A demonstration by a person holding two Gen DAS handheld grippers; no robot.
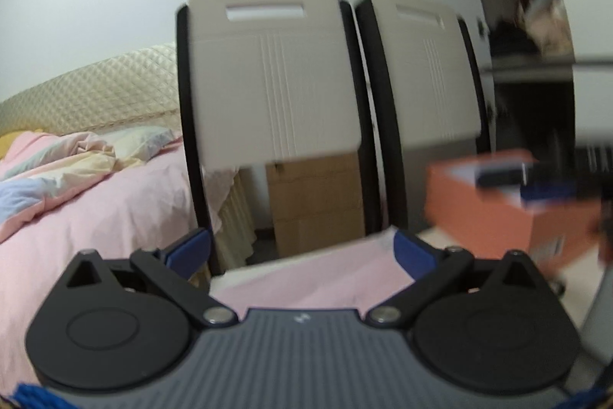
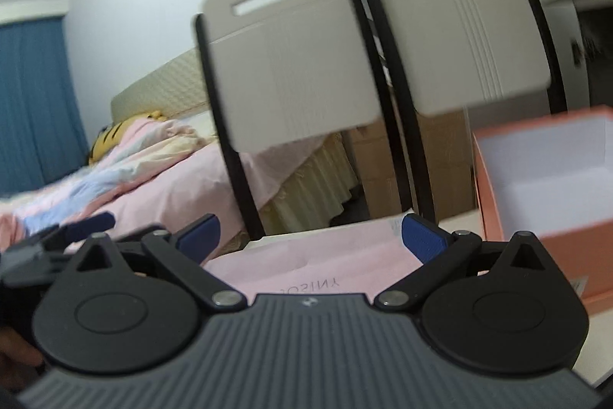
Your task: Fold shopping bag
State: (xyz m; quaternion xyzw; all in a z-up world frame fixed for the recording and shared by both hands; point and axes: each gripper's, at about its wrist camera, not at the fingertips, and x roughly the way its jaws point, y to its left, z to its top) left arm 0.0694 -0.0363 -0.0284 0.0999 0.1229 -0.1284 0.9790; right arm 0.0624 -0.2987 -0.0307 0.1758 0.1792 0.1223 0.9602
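The pink bag (image 1: pixel 306 278) is being seen lying flat on the table (image 2: pixel 597 336), close below both grippers, its far edge running near the table's far edge. The left gripper (image 1: pixel 302 246) is being held with its blue fingers (image 1: pixel 189 248) spread wide apart, nothing being pinched between them. The right gripper (image 2: pixel 312 236) is likewise being held spread, with its fingers (image 2: pixel 423 236) apart over the bag and clear of it. An open orange box (image 2: pixel 544 186) is being seen standing to the right of the bag, near its right edge. Two chairs (image 1: pixel 274 83) are being seen standing just beyond the table's far edge, side by side, with a bed (image 1: pixel 95 209) behind to the left. Both views are being blurred, so finer edges cannot be told.
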